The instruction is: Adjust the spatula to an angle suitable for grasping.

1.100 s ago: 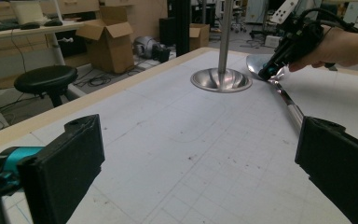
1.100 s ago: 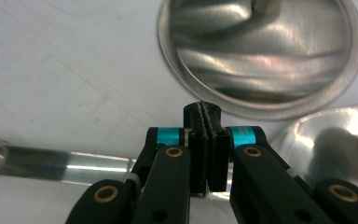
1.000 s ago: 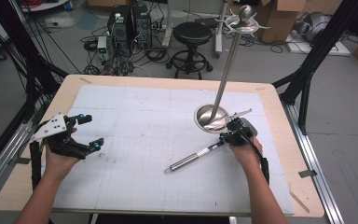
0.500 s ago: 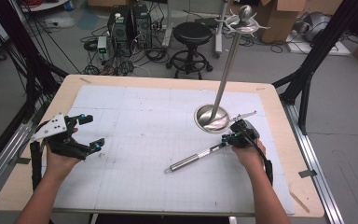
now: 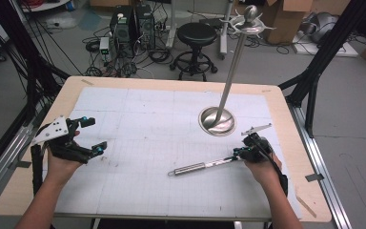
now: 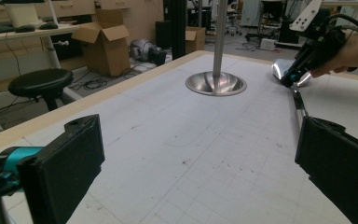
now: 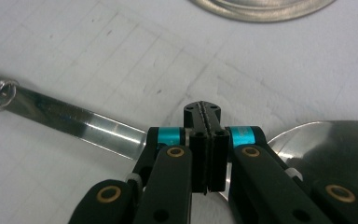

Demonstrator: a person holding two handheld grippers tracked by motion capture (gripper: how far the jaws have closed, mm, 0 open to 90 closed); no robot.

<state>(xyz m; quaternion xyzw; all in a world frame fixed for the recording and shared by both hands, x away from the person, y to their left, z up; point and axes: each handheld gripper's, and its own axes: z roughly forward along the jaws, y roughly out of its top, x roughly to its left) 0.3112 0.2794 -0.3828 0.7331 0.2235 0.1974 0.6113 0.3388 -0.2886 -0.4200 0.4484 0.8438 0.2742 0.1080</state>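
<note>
Worktop (image 5: 171,90): pale wood board with a white gridded mat over most of it; carries every item listed below

Stand (image 5: 217,120): round polished steel base resting on the mat right of centre, a slim steel pole rising from it to a hooked crown at the top; the same base and pole appear in the left gripper view (image 6: 216,84), upright and apart from the other items

Ladle (image 5: 195,167): long steel utensil lying flat on the mat, just in front of the stand's base; its handle runs toward the centre of the worktop and ends in a small hanging ring, seen in the right gripper view (image 7: 51,112) at the left; the bowl end sits under the right hand, shining at that view's right edge

Left gripper (image 5: 91,136): held above the mat near the worktop's left edge, well apart from ladle and stand; fingers (image 6: 60,163) spread wide with nothing between them

Right gripper (image 5: 238,153): held low at the ladle's neck, between handle and bowl; fingers (image 7: 206,144) pressed fully together, pad against pad; whether they pinch the metal beneath I cannot tell
</note>
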